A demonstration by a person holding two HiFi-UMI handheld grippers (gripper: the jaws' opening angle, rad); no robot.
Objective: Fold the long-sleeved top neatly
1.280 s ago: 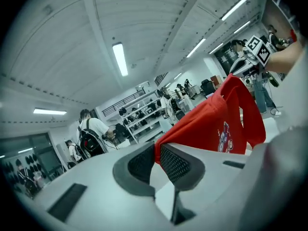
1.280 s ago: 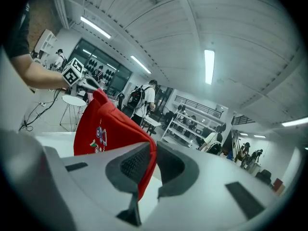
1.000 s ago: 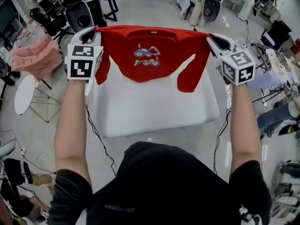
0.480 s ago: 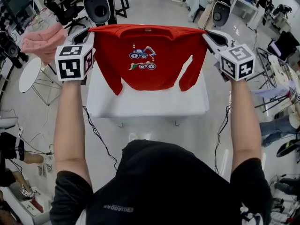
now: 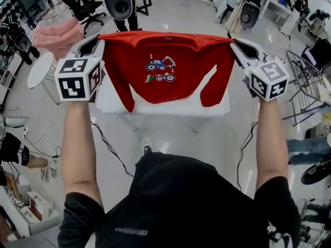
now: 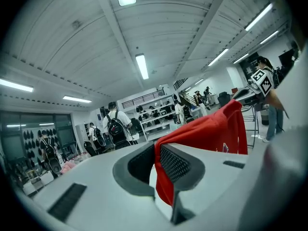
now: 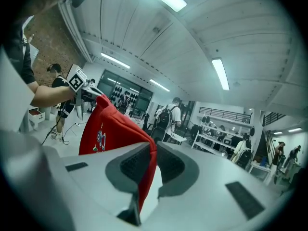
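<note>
As the red top (image 5: 166, 61) hangs, I clamp both shoulders.
Left gripper (image 5: 97, 39) at ten o'clock, right gripper (image 5: 234, 43) at two.

The top (image 5: 163, 61) is plain red, with a small chest print: a blue vehicle above a red-and-green one. The table (image 5: 170, 109) is white. The left gripper (image 5: 98, 39) and right gripper (image 5: 234, 43) are pale grey, with dark grey dotted pads (image 6: 175, 162) and white cubes bearing black square markers. A cloth (image 5: 58, 35) is pink. The person's shirt (image 5: 181, 205) is black.
</note>
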